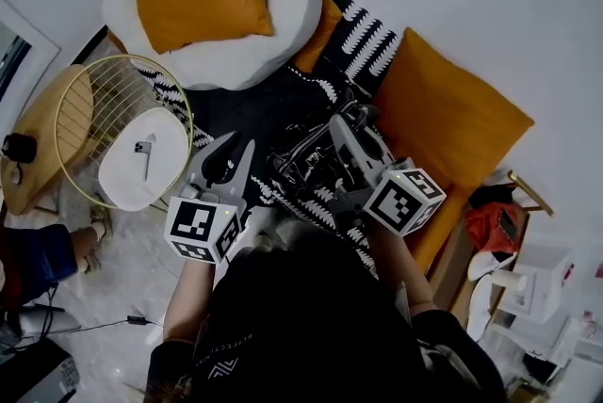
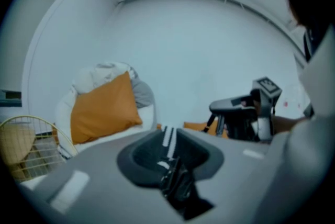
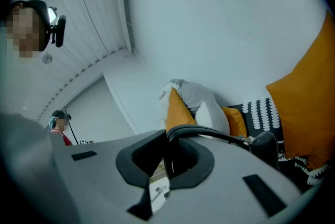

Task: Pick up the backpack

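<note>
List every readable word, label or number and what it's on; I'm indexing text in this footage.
None can be read.
Black shirt: pale print and a logo, too small to read.
Left gripper's marker cube and right gripper's marker cube: black-and-white square patterns, no letters.
</note>
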Tool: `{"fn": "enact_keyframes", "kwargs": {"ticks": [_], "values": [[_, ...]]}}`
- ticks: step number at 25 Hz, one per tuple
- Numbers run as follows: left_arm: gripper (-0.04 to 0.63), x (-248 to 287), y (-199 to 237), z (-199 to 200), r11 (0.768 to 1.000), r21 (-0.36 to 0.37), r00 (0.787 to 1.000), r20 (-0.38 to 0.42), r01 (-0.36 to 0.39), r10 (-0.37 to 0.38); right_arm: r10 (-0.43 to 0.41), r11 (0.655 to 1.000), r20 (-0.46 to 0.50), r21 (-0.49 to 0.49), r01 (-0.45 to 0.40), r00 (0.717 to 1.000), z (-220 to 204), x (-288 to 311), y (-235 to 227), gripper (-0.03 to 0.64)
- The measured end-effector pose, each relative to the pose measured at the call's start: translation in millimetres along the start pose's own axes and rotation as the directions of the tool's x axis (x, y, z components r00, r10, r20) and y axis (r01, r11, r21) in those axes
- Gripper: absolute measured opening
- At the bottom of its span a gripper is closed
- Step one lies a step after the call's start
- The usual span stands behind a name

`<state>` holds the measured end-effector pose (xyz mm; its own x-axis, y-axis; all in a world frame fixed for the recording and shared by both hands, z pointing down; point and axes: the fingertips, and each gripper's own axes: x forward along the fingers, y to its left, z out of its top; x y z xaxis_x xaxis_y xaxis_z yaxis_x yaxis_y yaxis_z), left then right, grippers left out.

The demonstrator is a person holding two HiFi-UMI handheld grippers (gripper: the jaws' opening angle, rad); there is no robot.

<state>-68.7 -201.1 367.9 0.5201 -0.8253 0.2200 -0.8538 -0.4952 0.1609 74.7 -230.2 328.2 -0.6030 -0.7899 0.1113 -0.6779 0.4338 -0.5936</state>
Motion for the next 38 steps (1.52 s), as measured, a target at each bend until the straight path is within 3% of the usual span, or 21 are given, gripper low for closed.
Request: {"fn": "enact_keyframes", "kwargs": {"ticks": [19, 38], "values": [[0.078, -44.9, 1.2, 26.4, 0.999, -0.018, 0.998, 0.05, -0.03, 0.031, 0.03, 0.999, 0.001, -0.042, -0.03, 1.0, 3.5, -29.8, 45.4, 0.015], [0.078, -53.3, 8.3, 19.9, 0.998, -0.015, 0.997, 0.039, -0.068, 0.068, -0.004, 0.998, -0.013, -0.056, 0.003, 1.0, -2.0, -28.0, 40.0, 0.009]]}}
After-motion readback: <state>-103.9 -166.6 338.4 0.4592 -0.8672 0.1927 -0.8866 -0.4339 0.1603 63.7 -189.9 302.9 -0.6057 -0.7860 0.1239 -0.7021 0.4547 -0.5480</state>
